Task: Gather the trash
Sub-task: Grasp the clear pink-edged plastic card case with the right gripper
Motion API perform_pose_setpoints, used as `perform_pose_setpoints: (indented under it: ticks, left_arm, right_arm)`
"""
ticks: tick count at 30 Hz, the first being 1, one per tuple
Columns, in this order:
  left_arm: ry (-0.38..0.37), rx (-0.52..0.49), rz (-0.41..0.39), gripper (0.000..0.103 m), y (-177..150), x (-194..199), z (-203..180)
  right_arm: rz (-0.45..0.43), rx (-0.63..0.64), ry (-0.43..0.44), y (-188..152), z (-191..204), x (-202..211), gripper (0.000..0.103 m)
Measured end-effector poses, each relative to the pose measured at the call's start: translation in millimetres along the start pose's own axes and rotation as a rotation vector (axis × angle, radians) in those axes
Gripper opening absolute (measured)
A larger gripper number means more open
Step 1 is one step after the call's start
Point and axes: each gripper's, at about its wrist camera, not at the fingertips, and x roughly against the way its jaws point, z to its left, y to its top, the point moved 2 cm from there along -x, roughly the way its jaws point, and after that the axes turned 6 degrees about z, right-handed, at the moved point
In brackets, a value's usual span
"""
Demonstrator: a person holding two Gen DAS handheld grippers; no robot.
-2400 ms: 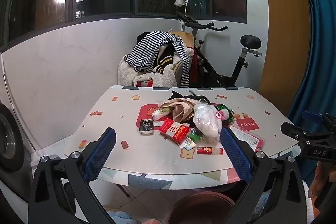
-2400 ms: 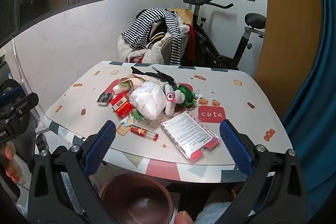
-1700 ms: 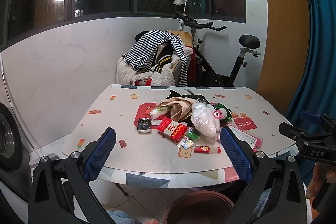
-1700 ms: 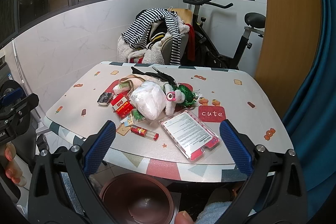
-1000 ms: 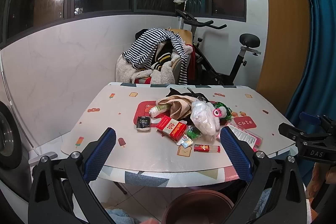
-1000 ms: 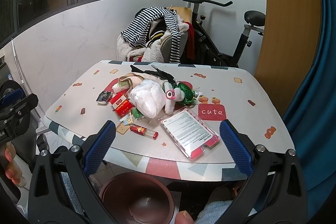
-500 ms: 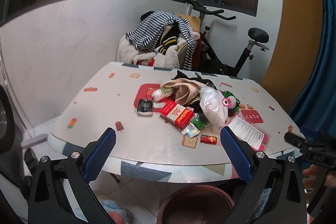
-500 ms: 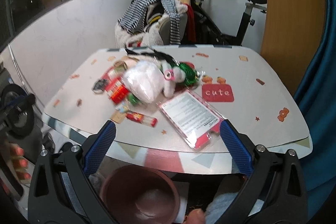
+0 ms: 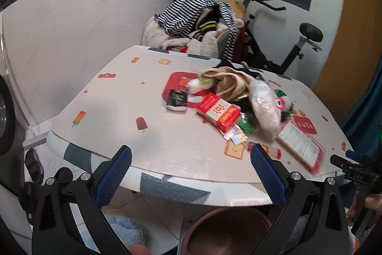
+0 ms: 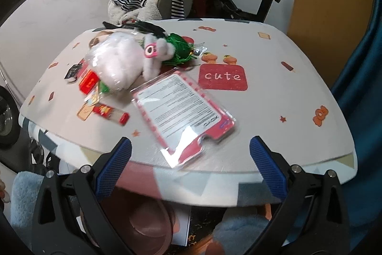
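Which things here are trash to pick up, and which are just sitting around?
For the job:
red box
black packet
clear bag
pink card pack
small red wrapper
brown bin under the table edge

Just lying about:
striped shirt on the chair
exercise bike
blue curtain

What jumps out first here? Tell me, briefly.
A heap of litter covers the middle of the cartoon-printed table: a clear bag of white stuff, a red box, and a pink blister pack lying flat near the front edge. Behind the table, a chair is piled with striped clothes; a brown bin waits below.
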Motion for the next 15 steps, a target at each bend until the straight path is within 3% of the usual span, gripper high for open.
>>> perform_pose_setpoints:
  ticks: [3, 15]
  left_arm:
    - [0.046, 0.007, -0.022, 0.097, 2, -4, 5]
    - [0.01, 0.018, 0.036, 0.097, -3, -32, 7]
  right_arm:
    - [-0.005, 0.045, 0.006, 9, 0, -12, 0.097]
    - [0.121, 0.273, -0.002, 23, 44, -91, 0.097]
